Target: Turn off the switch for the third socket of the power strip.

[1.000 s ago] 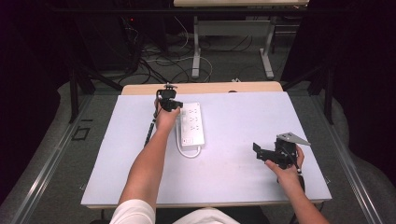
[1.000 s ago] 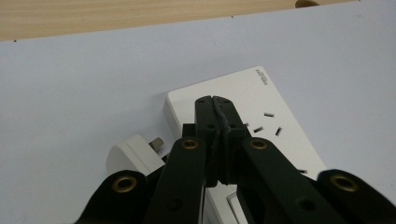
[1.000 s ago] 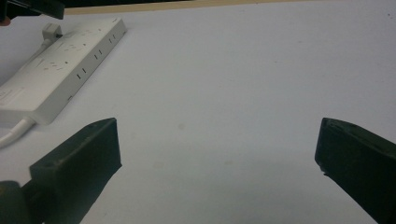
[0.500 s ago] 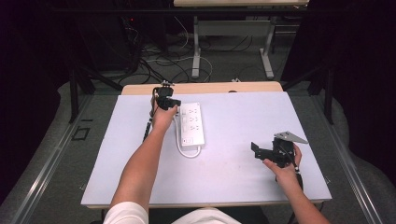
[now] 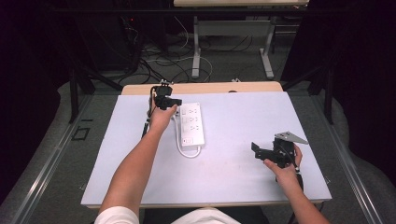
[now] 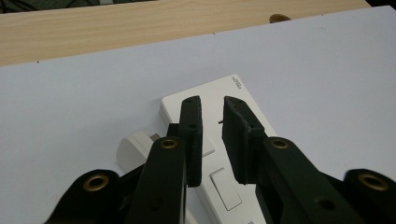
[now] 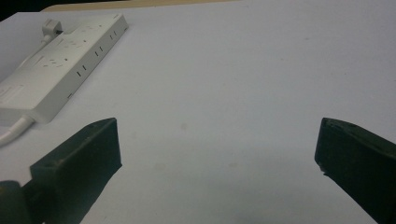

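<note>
A long white plastic power strip (image 5: pixel 192 124) is laid left of centre on the pale table sheet (image 5: pixel 243 121). Above its far end the left gripper (image 6: pixel 211 105) is held, its jaws just parted slightly with nothing between them. The right gripper (image 5: pixel 256 150) is held wide apart and empty, near right.
</note>
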